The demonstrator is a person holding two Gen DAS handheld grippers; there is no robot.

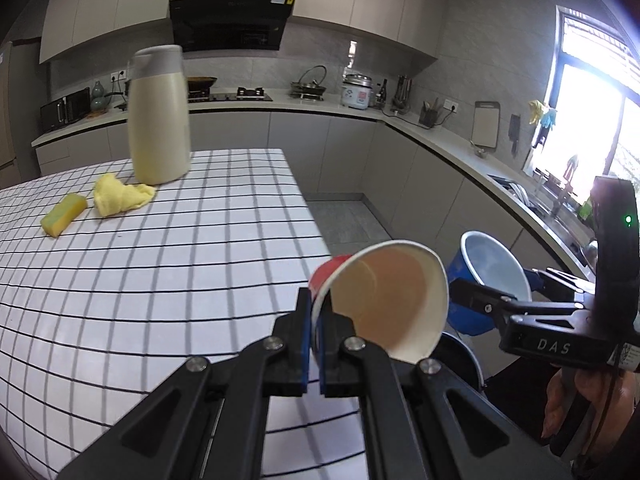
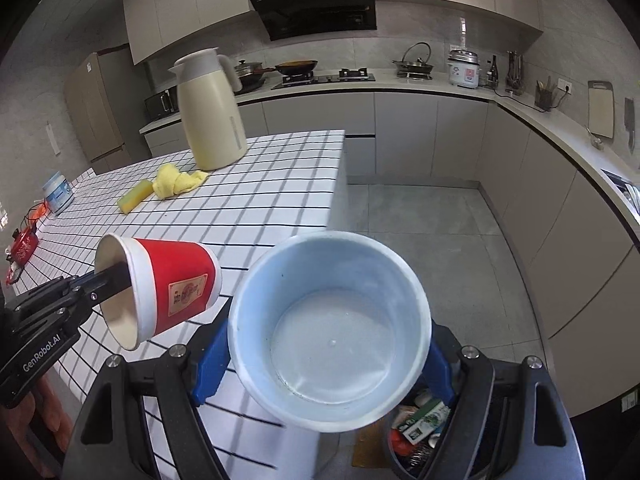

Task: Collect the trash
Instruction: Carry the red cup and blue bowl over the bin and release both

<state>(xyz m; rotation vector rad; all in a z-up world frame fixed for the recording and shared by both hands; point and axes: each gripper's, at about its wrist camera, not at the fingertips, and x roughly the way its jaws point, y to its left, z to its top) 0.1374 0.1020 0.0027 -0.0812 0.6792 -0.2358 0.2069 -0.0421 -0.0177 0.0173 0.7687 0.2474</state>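
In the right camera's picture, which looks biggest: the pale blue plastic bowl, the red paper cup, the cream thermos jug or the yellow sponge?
As they look in the right wrist view:
1. Pale blue plastic bowl, though it is nearest the camera
2. Red paper cup and cream thermos jug, too close to rank
3. Yellow sponge

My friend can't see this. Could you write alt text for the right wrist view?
The right claw grips a blue bowl above a trash bin. Beside it the left claw pinches a red paper cup at the edge of a checked table.

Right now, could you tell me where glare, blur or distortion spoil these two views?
Left wrist view: the window is blown out white, the thermos jug smeared by blur; right wrist view: sharper, evenly lit, though the checked tablecloth lines bow from fisheye.
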